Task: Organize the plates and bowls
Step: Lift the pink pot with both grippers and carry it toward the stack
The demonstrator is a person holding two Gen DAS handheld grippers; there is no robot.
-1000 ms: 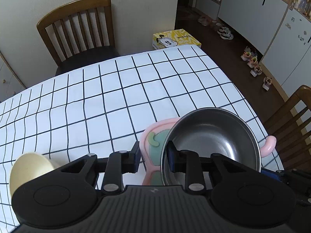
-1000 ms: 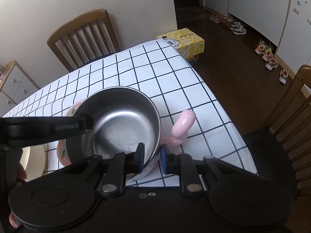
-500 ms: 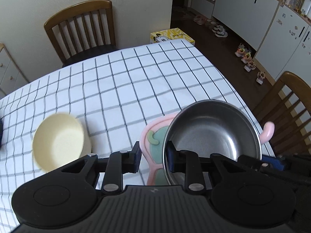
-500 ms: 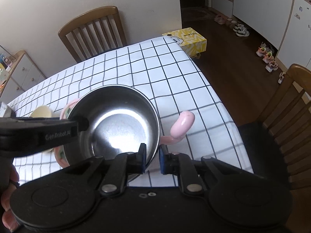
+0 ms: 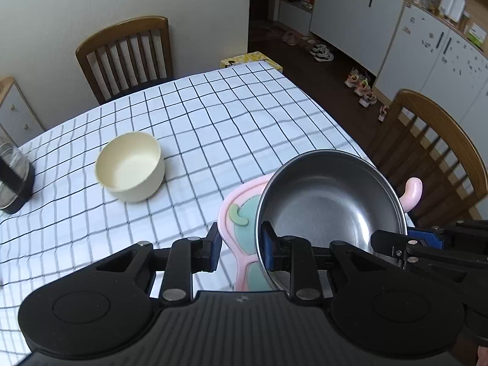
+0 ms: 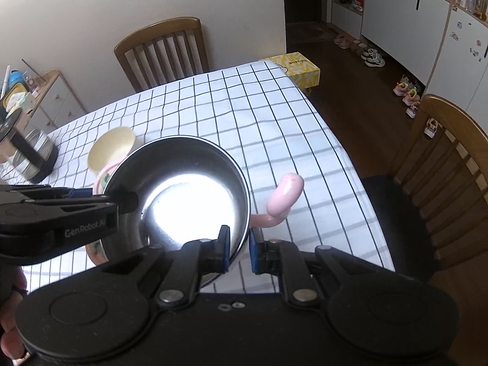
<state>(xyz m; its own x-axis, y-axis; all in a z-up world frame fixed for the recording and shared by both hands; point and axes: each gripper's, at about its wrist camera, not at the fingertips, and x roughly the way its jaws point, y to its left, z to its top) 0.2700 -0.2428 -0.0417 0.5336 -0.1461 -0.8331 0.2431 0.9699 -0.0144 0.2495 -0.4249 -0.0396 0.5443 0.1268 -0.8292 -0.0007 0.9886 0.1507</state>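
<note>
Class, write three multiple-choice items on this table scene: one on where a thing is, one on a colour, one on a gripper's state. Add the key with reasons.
1. Where is the steel bowl?
A. Held over the pink plate
B. On the chair
C. Inside the cream bowl

2. What colour is the bowl standing alone on the tablecloth?
A. Blue
B. Cream
C. Red

3. How does the right gripper hold?
A. Wide open, away from everything
B. Shut on a spoon
C. Shut on the steel bowl's rim

Key: A, the plate shows beneath the bowl; B, its walls are pale cream; C, its fingers pinch the rim, while the left gripper stands open at the opposite rim.
</note>
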